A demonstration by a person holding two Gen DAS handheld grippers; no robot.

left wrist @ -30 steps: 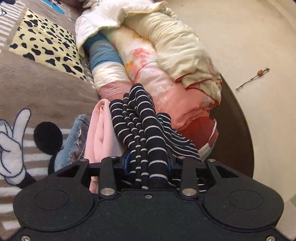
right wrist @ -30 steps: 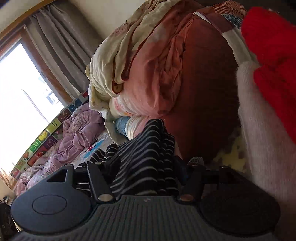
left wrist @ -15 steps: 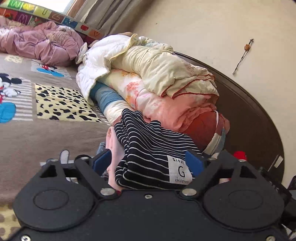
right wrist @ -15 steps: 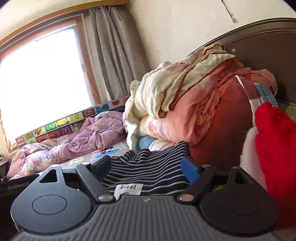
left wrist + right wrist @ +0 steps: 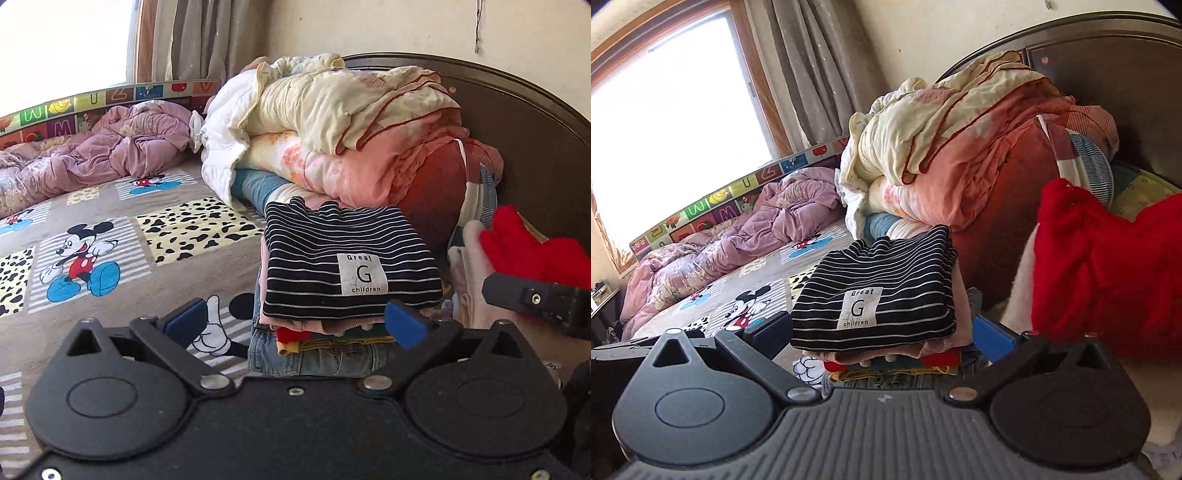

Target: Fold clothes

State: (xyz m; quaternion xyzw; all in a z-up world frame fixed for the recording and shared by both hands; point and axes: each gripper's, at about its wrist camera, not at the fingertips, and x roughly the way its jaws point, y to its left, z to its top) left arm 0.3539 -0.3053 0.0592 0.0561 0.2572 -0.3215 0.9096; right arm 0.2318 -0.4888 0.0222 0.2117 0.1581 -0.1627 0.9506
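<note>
Left gripper [image 5: 295, 325]: fingers [image 5: 184, 321] spread wide, pinching nothing; blue pads stand either side of the stack of clothes, apart from it.

Right gripper [image 5: 882, 332]: fingers [image 5: 991, 338] likewise spread and empty, flanking the same stack from its own side; its body shows at the right edge of the left view.

Striped top [image 5: 351, 266]: folded flat, label upward, lying squarely on top of the stack [image 5: 325, 350] of folded clothes: pink, red, yellow and denim layers beneath. The stack rests on the patterned bedspread [image 5: 110, 258], just in front of the rolled quilts [image 5: 351, 122].

Red garment [image 5: 1108, 273]: bunched and unfolded, just right of the stack, over a pale one.

Handling note: the top lies as folding would leave it. Judged good practice: draw both grippers straight back and level so the pads do not snag an edge and skew the stack.

Pose: both grippers held low, level, pointing toward the headboard [image 5: 535, 129], close side by side.
</note>
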